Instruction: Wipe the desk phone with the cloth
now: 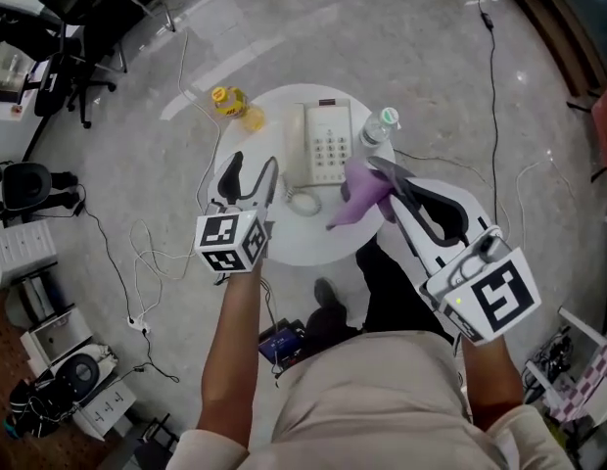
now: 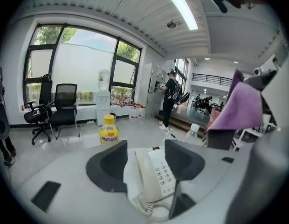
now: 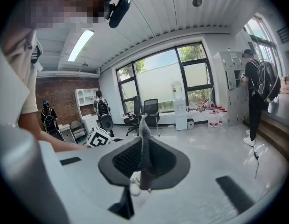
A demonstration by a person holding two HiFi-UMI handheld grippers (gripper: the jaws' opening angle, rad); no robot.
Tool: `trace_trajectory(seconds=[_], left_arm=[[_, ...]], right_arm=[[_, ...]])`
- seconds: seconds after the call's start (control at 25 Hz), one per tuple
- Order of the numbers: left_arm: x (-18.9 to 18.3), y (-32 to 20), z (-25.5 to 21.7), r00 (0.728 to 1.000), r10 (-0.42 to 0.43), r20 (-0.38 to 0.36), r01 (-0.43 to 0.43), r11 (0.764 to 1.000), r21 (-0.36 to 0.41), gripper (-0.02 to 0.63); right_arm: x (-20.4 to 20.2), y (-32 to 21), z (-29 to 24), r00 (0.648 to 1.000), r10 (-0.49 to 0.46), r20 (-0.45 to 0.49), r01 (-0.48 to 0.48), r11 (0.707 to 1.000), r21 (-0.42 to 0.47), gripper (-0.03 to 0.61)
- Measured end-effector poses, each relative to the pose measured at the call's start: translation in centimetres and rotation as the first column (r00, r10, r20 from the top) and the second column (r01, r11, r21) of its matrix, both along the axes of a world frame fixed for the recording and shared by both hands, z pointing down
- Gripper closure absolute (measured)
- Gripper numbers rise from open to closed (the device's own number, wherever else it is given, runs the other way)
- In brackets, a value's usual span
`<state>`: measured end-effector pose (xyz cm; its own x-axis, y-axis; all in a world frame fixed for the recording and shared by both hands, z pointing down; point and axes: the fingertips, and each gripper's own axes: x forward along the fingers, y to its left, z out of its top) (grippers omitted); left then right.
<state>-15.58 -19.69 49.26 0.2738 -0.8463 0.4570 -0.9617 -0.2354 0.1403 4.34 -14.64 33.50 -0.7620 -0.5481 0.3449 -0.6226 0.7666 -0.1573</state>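
The desk phone (image 1: 321, 145) lies flat near the far side of a round white table (image 1: 284, 248). In the head view its long axis runs from top to bottom of the frame, with the handset along its left side, the keypad on the right, and the coiled cord (image 1: 302, 202) curling off its lower end. The purple cloth (image 1: 360, 194) hangs just right of the phone's lower half, pinched between the closed jaws of the right gripper (image 1: 380, 186); the right gripper view shows the fabric edge-on between them. The left gripper (image 1: 253, 179) is at the lower left of the phone, its jaws spread wide and gripping nothing, and in its own view the phone appears in the gap ahead. A yellow bottle (image 1: 228, 99) stands at the table's upper left edge and a clear bottle (image 1: 377, 128) at the phone's upper right. Around the table is a glossy grey floor (image 1: 431, 57) with trailing cables (image 1: 137, 262), and office chairs (image 1: 78, 8) stand at the upper left. The gripper views show tall windows (image 2: 79, 73).
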Motion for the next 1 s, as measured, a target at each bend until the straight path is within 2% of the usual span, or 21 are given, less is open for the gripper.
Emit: trace_trajectory(seconds=[0.2, 0.24, 0.44, 0.6, 0.76, 1.0], left_arm=[[-0.8, 4.6, -8.9, 0.997, 0.062, -0.053, -0.054, 0.989, 0.139, 0.582], [-0.7, 5.6, -10.5, 0.995, 0.081, -0.063, -0.070, 0.985, 0.158, 0.593], [0.2, 10.6, -16.8, 0.983, 0.157, -0.096, -0.135, 0.970, 0.204, 0.606], [0.8, 15.5, -22.0, 0.976, 0.199, -0.093, -0.176, 0.961, 0.213, 0.606], [1.4, 20.0, -25.3, 0.970, 0.230, -0.077, -0.203, 0.945, 0.256, 0.606], [-0.4, 24.4, -29.0, 0.965, 0.244, -0.096, -0.208, 0.936, 0.285, 0.606]], right_arm=[[-2.0, 2.0, -2.9, 0.998, -0.027, 0.062, 0.026, 0.999, 0.020, 0.540], [-2.4, 2.5, -3.7, 0.997, -0.035, 0.070, 0.033, 0.999, 0.030, 0.540], [-3.6, 5.1, -6.6, 0.992, -0.076, 0.101, 0.068, 0.994, 0.086, 0.541], [-4.0, 8.3, -9.2, 0.989, -0.106, 0.099, 0.093, 0.988, 0.126, 0.551], [-3.7, 11.0, -11.1, 0.988, -0.121, 0.095, 0.105, 0.982, 0.158, 0.552], [-5.6, 13.5, -15.0, 0.989, -0.132, 0.070, 0.117, 0.976, 0.186, 0.552]])
